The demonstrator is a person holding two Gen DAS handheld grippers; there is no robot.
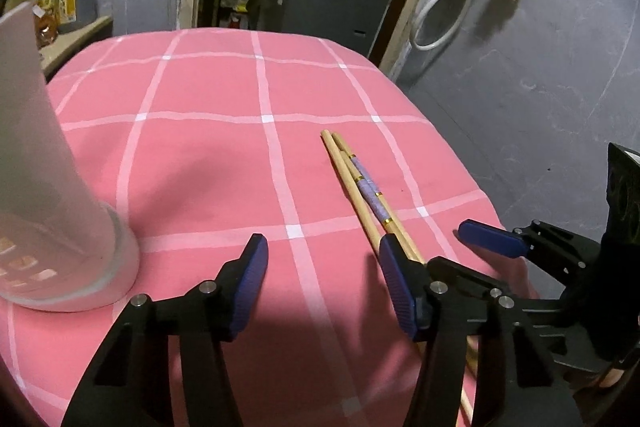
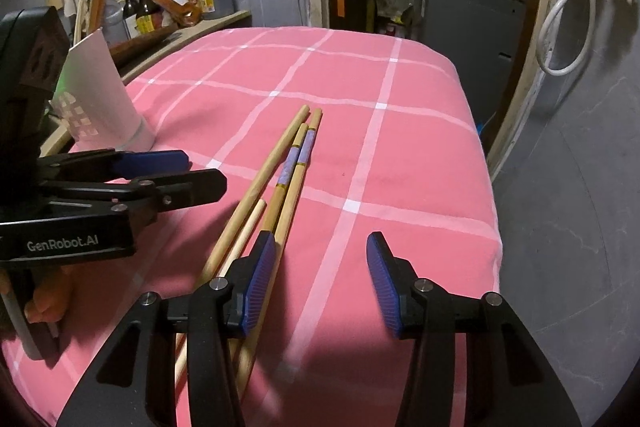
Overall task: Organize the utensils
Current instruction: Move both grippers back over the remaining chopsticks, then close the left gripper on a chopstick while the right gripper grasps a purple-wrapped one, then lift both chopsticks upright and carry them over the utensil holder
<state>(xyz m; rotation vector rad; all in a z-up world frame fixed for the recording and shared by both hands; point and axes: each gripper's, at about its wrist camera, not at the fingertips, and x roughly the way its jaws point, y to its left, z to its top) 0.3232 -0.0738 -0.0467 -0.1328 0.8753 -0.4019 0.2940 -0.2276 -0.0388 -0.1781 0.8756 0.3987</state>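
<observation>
Both tools spread and holding nothing; chopsticks lie loose on the covered worktop.

I see the worktop (image 1: 208,163) under a soft pink cloth with a white grid, its far and right edges rounding off toward grey wall. The white holder (image 1: 48,195), smooth and cylindrical, stands at the left. My left tool (image 1: 322,287) and right tool (image 2: 322,283) flank the round wooden chopsticks (image 2: 280,179). Only the right wrist view shows four; two carry lilac bands.
</observation>
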